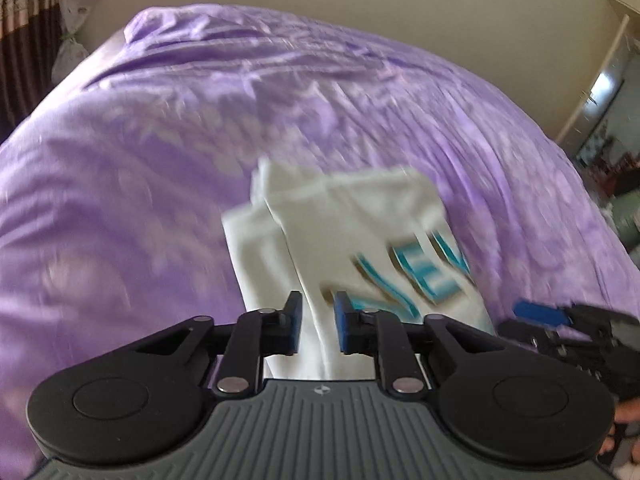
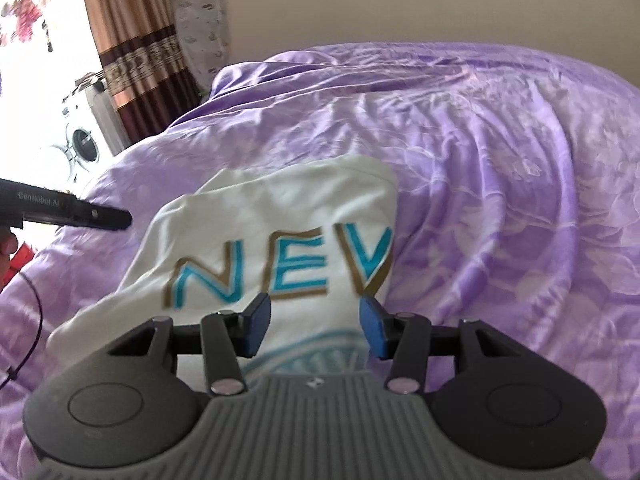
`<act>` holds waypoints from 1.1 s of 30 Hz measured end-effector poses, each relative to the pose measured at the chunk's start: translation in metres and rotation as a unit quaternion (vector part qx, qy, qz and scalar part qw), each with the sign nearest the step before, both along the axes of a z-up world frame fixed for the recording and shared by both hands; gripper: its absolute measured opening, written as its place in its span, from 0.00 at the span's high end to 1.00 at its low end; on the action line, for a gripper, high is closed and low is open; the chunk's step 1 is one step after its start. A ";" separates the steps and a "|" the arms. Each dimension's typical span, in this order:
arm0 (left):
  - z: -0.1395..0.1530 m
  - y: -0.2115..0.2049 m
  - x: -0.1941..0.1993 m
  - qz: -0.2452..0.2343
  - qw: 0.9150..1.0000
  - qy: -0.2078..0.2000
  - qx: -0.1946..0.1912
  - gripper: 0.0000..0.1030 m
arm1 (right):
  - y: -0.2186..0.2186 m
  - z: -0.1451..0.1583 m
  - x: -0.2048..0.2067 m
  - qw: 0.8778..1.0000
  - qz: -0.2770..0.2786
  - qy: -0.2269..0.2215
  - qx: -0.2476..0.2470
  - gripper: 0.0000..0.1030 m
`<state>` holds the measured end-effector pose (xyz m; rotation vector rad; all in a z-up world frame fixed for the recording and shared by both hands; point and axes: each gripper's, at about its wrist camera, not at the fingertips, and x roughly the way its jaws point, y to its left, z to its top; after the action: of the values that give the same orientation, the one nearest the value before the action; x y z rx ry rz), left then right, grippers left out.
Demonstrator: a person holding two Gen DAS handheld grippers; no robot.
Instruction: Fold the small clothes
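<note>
Far left in the right wrist view, a brown patterned curtain [image 2: 120,40] is hanging beside a bright window, with a white washing machine [image 2: 82,142] standing below it. Nearer, the left gripper [image 2: 120,218] is reaching in from the left edge as a dark bar; pale lettering on its side is reading roughly "GenRobot.AI", though it is blurred. From this side its fingers cannot be judged.

The white T-shirt [image 2: 280,216] is lying partly folded on the purple bedspread [image 2: 500,160], in the near middle of the bed. Large teal letters edged in gold are showing across it — "NEV" is readable before the fold cuts the word off at the right. Below the letters a pale teal round print is peeking out, too hidden to read.

The right gripper [image 2: 314,330] is hovering over the near edge of the shirt, its blue pads [image 2: 376,332] standing well apart and gripping nothing.

In the left wrist view, blurred by motion, the left gripper [image 1: 317,328] is sitting over the shirt [image 1: 332,220] with its fingers a modest gap apart; cloth is showing between them, but they are not pinching it. The letters are appearing here too — only "NE" is legible. At the right edge the right gripper [image 1: 538,314] is showing near the shirt's right side.
</note>
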<state>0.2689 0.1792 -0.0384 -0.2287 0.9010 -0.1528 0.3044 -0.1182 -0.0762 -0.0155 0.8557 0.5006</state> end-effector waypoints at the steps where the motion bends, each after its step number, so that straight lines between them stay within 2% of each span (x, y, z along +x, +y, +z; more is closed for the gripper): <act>1: -0.003 -0.002 -0.010 -0.002 1.000 0.004 0.005 0.84 | 0.000 0.002 -0.007 1.000 0.003 -0.002 -0.003 0.62; 4: -0.012 -0.006 -0.033 -0.004 1.000 0.007 0.024 0.87 | 0.000 0.003 -0.028 1.000 0.013 -0.009 -0.018 0.65; 10: -0.016 -0.003 -0.068 -0.001 1.000 -0.008 0.028 0.87 | 0.001 -0.006 -0.068 0.998 0.035 -0.004 -0.046 0.74; 15: -0.041 -0.008 -0.069 -0.006 0.998 0.021 0.064 0.86 | 0.004 -0.036 -0.083 0.995 0.052 0.021 -0.081 0.74; 20: -0.068 -0.014 -0.061 -0.013 0.994 0.041 0.096 0.84 | 0.010 -0.059 -0.083 0.993 0.065 0.027 -0.099 0.73; 24: -0.059 -0.010 -0.060 -0.013 0.995 0.050 0.084 0.82 | 0.007 -0.061 -0.079 0.993 0.065 0.036 -0.092 0.73; 27: -0.042 -0.001 -0.062 -0.016 0.997 0.044 0.055 0.81 | 0.004 -0.052 -0.077 0.993 0.065 0.038 -0.087 0.72; 28: -0.037 0.002 -0.062 -0.017 0.998 0.038 0.042 0.78 | 0.003 -0.047 -0.077 0.994 0.063 0.039 -0.080 0.71; 29: -0.031 0.006 -0.061 -0.014 0.999 0.030 0.031 0.69 | 0.000 -0.042 -0.075 0.995 0.061 0.041 -0.070 0.67; 30: -0.025 0.012 -0.060 -0.011 1.000 0.019 0.018 0.62 | -0.002 -0.036 -0.072 0.996 0.057 0.043 -0.057 0.60; 31: -0.019 0.016 -0.056 -0.007 1.000 0.011 0.008 0.58 | -0.006 -0.030 -0.069 0.997 0.050 0.041 -0.044 0.57; 33: -0.011 0.026 -0.044 0.007 1.000 -0.006 -0.009 0.44 | -0.010 -0.017 -0.060 0.999 0.035 0.028 -0.030 0.49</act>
<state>0.2252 0.2048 -0.0498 -0.2511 0.8856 -0.1494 0.2446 -0.1284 -0.0936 -0.0880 0.9270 0.5422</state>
